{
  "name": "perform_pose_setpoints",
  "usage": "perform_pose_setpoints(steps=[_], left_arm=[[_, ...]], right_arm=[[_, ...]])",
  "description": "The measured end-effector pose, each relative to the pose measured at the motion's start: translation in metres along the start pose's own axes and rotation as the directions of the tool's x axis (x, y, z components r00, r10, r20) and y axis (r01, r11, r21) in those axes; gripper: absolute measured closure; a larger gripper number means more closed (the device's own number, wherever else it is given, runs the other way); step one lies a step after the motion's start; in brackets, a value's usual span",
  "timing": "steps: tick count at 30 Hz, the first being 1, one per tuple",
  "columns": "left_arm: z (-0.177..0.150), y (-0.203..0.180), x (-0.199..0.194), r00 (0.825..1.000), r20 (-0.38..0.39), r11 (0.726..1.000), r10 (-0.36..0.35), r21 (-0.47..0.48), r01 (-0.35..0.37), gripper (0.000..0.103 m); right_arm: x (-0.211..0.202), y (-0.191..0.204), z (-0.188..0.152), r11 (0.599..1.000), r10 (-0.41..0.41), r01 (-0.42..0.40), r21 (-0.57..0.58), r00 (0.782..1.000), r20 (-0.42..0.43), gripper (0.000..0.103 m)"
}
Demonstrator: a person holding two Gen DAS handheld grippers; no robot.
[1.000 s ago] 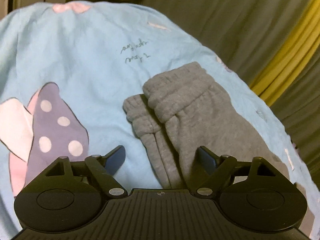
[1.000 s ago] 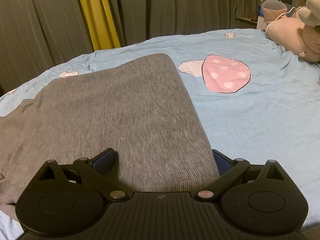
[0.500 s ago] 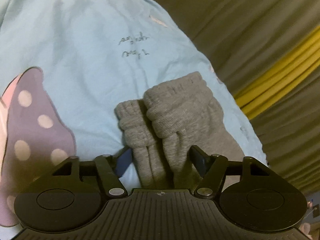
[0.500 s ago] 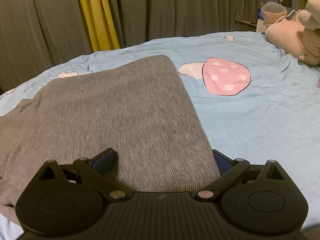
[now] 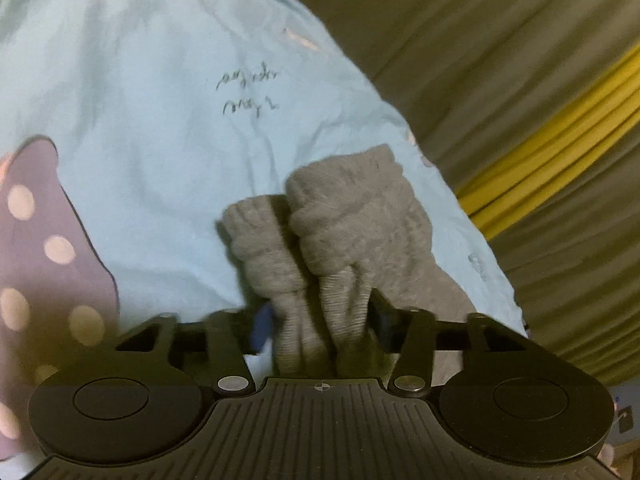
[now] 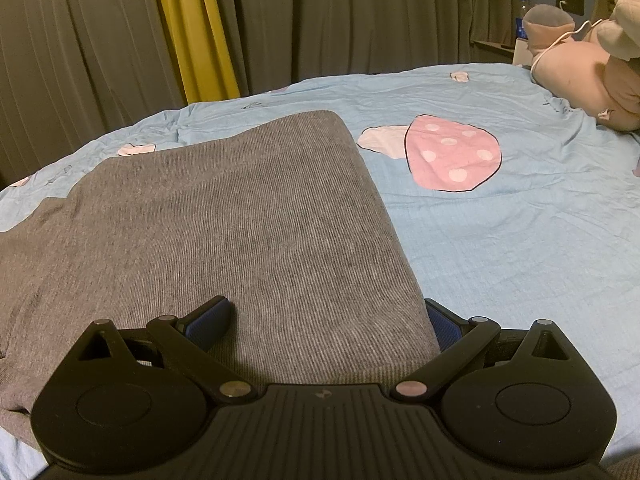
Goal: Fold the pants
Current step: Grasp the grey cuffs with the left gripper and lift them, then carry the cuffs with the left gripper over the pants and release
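Grey knit pants lie on a light blue bed sheet (image 5: 160, 128). In the left wrist view the two ribbed leg cuffs (image 5: 328, 220) bunch together, and my left gripper (image 5: 318, 316) is shut on both pant legs just behind the cuffs. In the right wrist view the wide waist part of the pants (image 6: 224, 216) lies flat. My right gripper (image 6: 320, 320) is open, its fingers (image 6: 208, 316) astride the near right edge of the fabric, one on top and one partly hidden beside it.
The sheet has pink and purple polka-dot mushroom prints (image 6: 452, 156). A pink plush toy (image 6: 584, 76) lies at the far right of the bed. Grey curtains with a yellow strip (image 6: 196, 28) hang past the bed's far edge.
My left gripper has closed from open onto the two pant legs, squeezing them together, and has moved forward toward the cuffs. The right gripper has stayed in place.
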State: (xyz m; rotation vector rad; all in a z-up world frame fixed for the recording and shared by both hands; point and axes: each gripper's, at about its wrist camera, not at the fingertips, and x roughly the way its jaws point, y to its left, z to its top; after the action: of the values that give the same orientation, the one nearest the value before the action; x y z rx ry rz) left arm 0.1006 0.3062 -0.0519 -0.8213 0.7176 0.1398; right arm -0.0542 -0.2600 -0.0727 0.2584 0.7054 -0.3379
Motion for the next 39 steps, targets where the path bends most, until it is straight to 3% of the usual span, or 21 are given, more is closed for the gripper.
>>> perform_pose_setpoints(steps=[2, 3, 6, 9, 14, 18, 21, 27, 31, 35, 37, 39], left_arm=[[0.001, -0.005, 0.007, 1.0, -0.009, 1.0, 0.018, -0.003, -0.018, 0.035], [0.002, -0.009, 0.011, 0.999, -0.011, 0.999, 0.034, -0.002, -0.034, 0.038], [0.004, -0.019, 0.011, 0.996, 0.001, 0.996, 0.084, 0.021, -0.084, 0.063], [0.003, -0.03, -0.005, 0.998, 0.049, 0.997, 0.043, 0.069, -0.046, 0.072], [-0.003, -0.075, -0.038, 0.99, 0.143, 0.972, -0.006, 0.233, -0.028, 0.075], [-0.018, -0.128, -0.071, 0.971, 0.212, 0.926, -0.108, 0.376, 0.021, 0.076], [-0.041, -0.174, -0.093, 0.955, 0.211, 0.864, -0.207, 0.498, 0.077, 0.076], [-0.129, -0.265, -0.111, 0.923, 0.135, 0.698, -0.359, 0.695, 0.17, 0.076], [-0.216, -0.308, -0.092, 0.929, 0.046, 0.572, -0.368, 0.799, 0.187, 0.076], [-0.318, -0.323, -0.055, 0.958, -0.063, 0.394, -0.281, 0.903, 0.174, 0.076], [-0.356, -0.317, -0.026, 0.978, -0.132, 0.34, -0.161, 0.923, 0.181, 0.075], [-0.374, -0.31, -0.001, 0.983, -0.184, 0.291, -0.017, 0.939, 0.181, 0.061]], right_arm=[[0.0, 0.0, 0.0, 1.0, 0.0, 0.0, 0.0, 1.0, 0.0, 0.004], [0.0, 0.0, 0.0, 1.0, 0.0, 0.0, 0.0, 1.0, 0.0, 0.004], [0.0, 0.0, 0.0, 1.0, 0.001, -0.001, 0.003, 1.0, -0.002, 0.004], [0.0, -0.002, 0.002, 1.0, 0.007, -0.006, 0.013, 1.0, -0.009, 0.004], [-0.003, -0.004, 0.005, 1.0, 0.01, -0.01, 0.019, 1.0, -0.017, 0.004], [-0.009, -0.005, 0.007, 0.999, 0.007, -0.007, 0.032, 1.0, -0.004, 0.004], [-0.016, -0.01, 0.009, 0.998, 0.013, -0.015, 0.064, 0.999, 0.03, 0.004], [-0.029, -0.03, 0.015, 0.985, 0.014, -0.028, 0.172, 0.997, 0.08, 0.004], [-0.04, -0.046, 0.017, 0.97, 0.029, -0.054, 0.237, 0.994, 0.107, 0.004], [-0.049, -0.062, 0.017, 0.948, 0.052, -0.092, 0.304, 0.989, 0.138, 0.004], [-0.051, -0.07, 0.017, 0.936, 0.07, -0.114, 0.333, 0.987, 0.142, 0.004], [-0.049, -0.077, 0.017, 0.919, 0.098, -0.142, 0.368, 0.986, 0.136, 0.004]])
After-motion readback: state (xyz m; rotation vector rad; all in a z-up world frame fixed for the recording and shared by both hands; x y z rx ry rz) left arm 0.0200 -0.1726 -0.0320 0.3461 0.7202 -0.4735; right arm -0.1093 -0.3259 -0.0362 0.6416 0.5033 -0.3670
